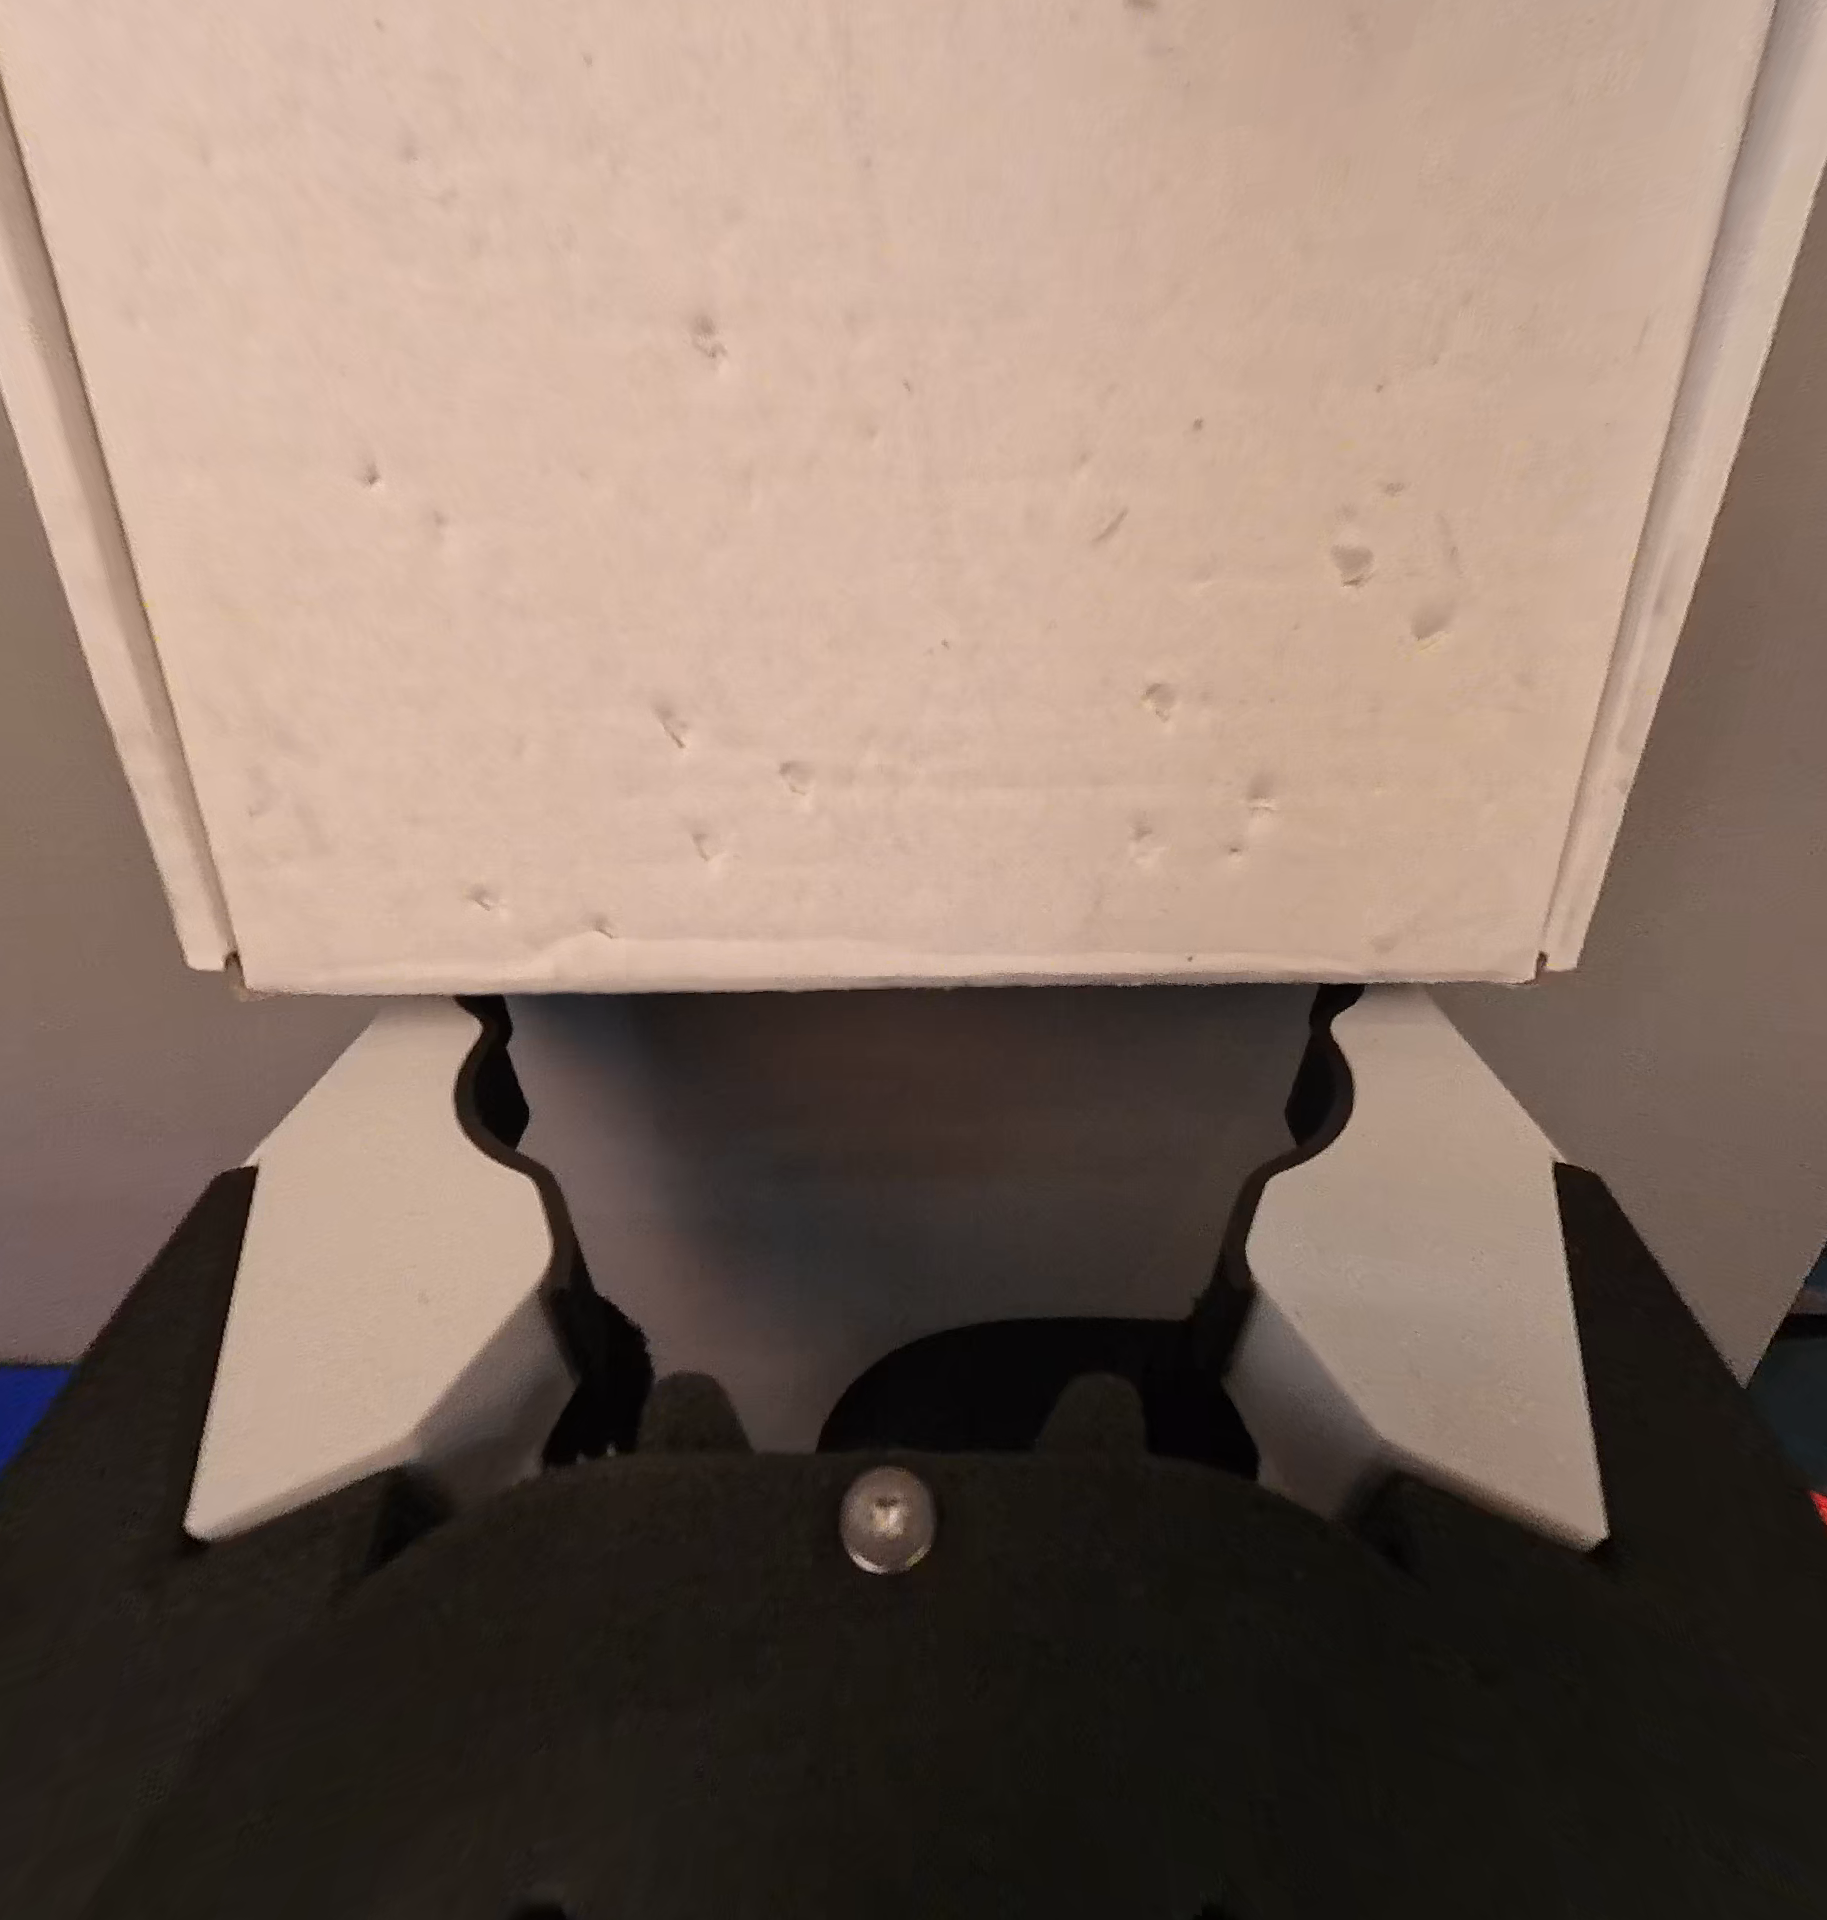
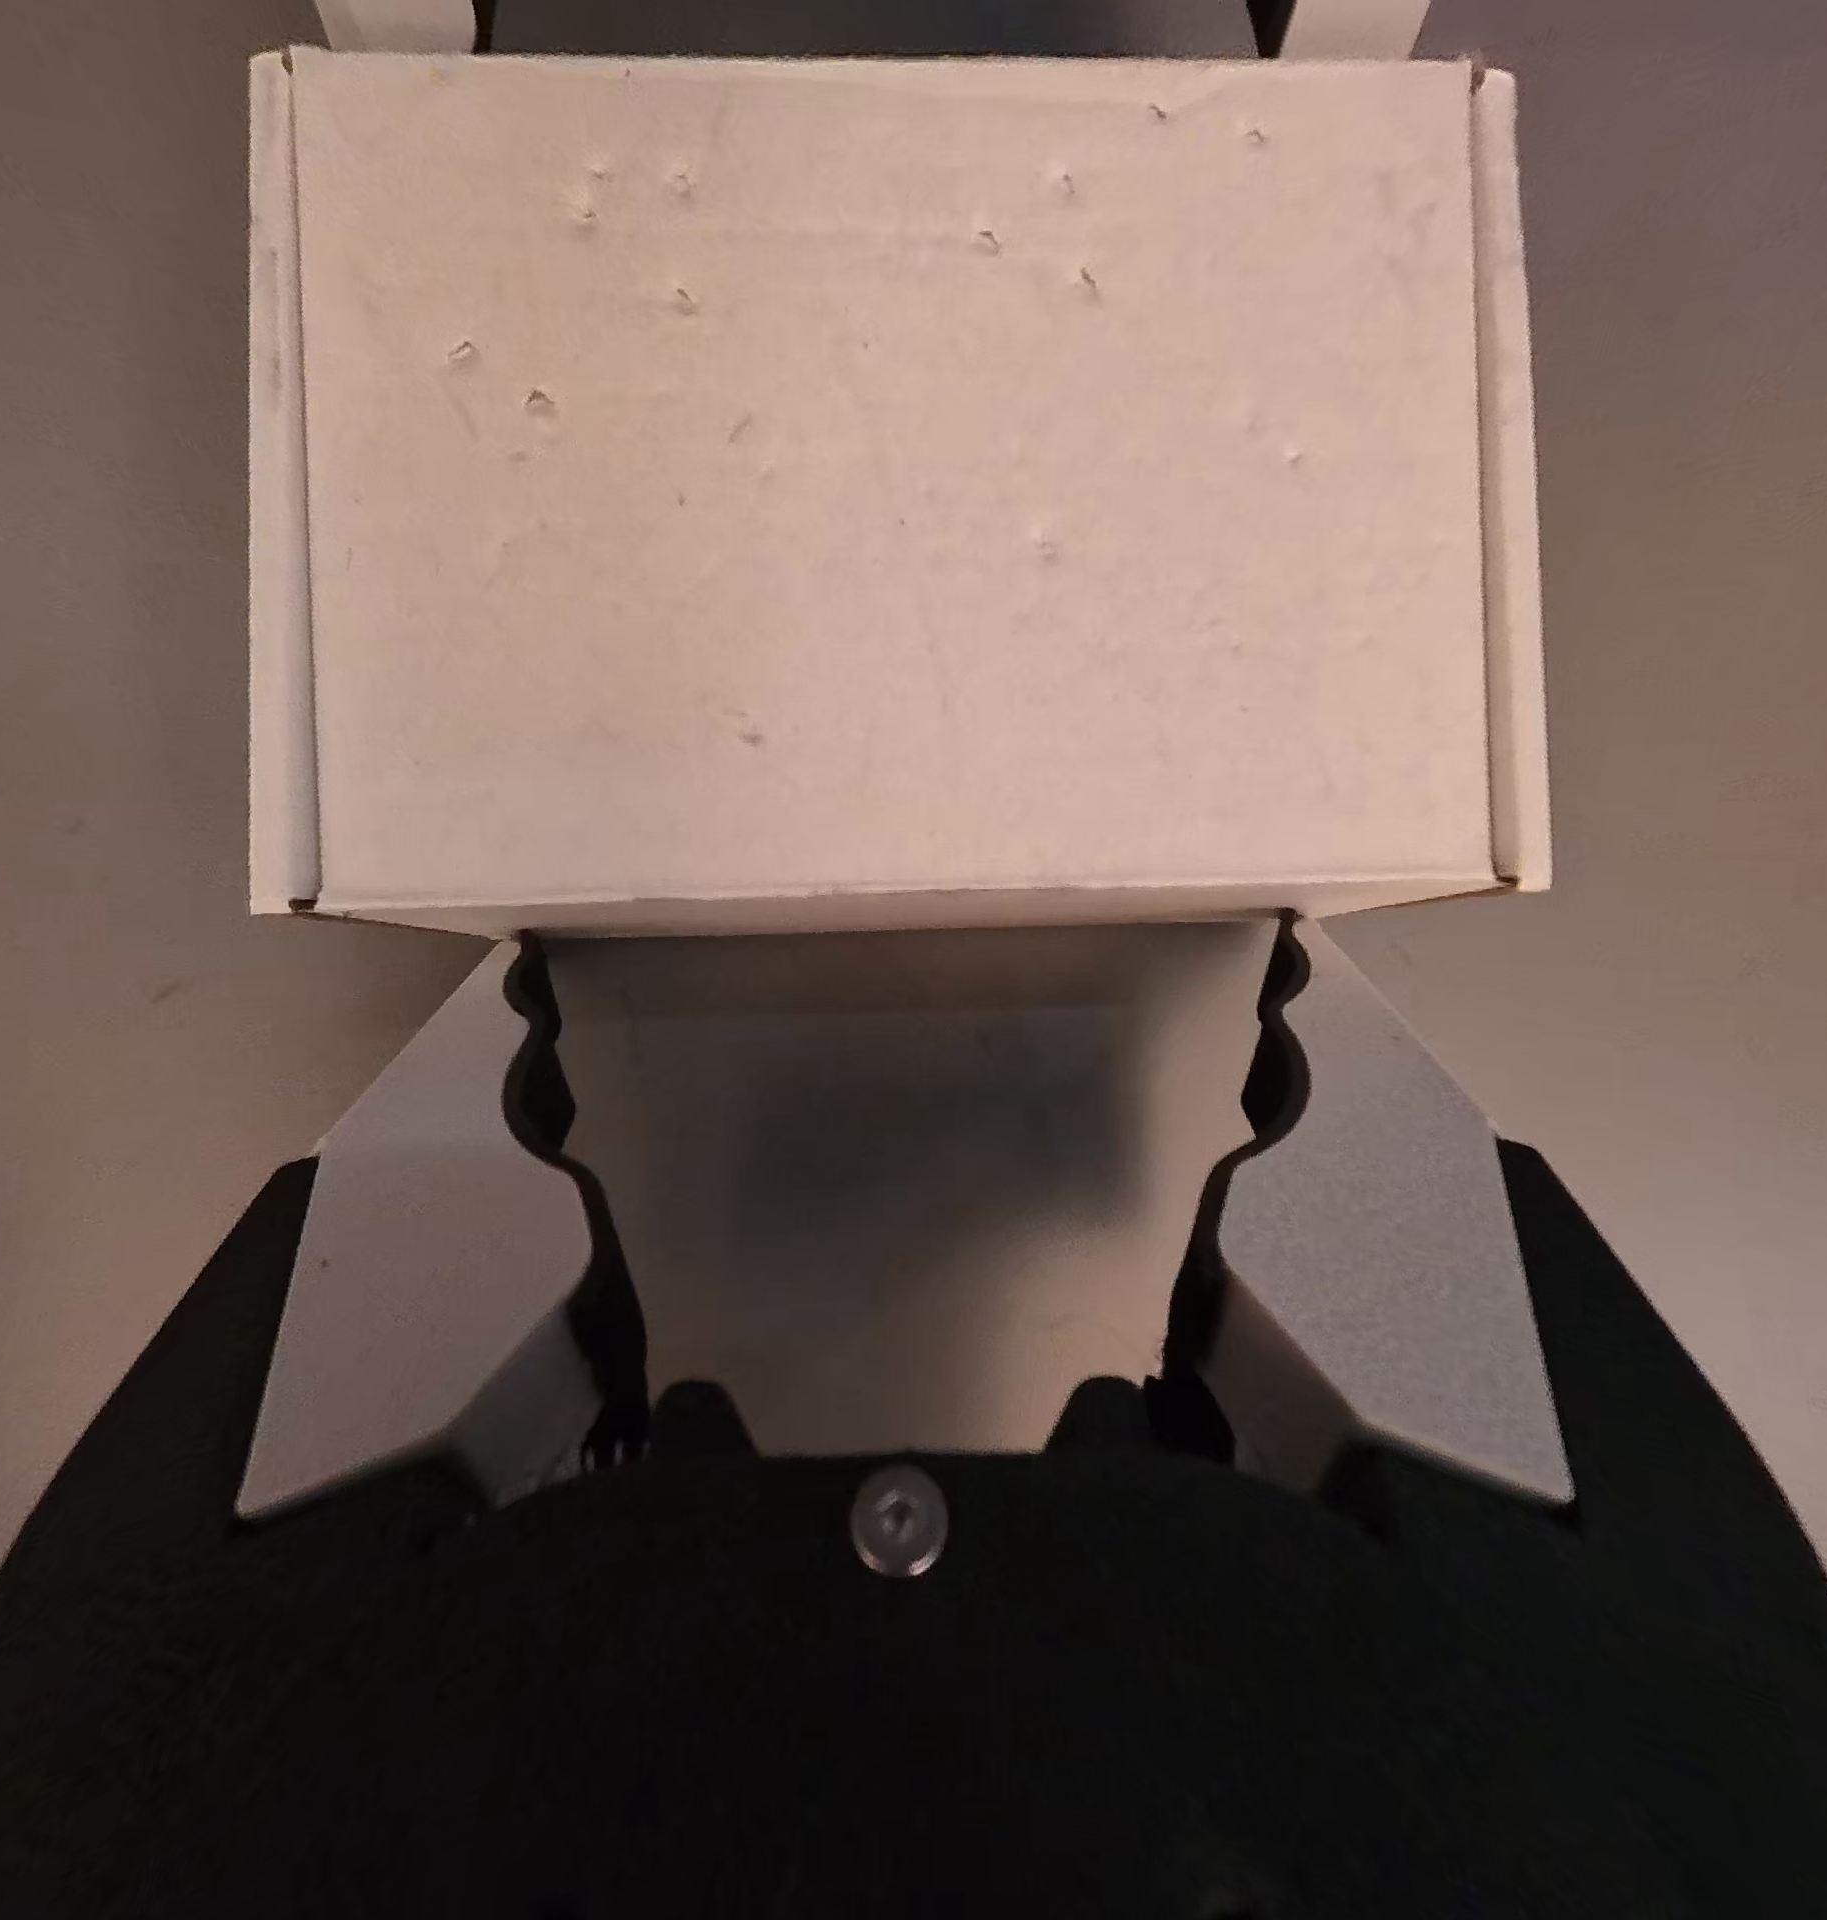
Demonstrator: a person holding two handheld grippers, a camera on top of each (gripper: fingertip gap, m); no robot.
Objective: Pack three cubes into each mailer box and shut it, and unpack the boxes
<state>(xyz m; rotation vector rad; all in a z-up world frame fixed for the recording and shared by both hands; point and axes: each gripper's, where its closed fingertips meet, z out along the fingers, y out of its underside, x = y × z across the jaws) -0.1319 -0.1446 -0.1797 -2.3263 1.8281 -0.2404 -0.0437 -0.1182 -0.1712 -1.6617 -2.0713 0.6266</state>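
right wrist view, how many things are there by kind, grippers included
white mailer box: 1
grippers: 2, right gripper near, left gripper at the far edge
total: 3

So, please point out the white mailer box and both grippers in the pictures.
mailer box (image 2: 888, 499): right wrist view, middle of its dented lid.
right gripper (image 2: 904, 966): right wrist view, between fingertips.
left gripper (image 1: 909, 1023): left wrist view, between fingertips.
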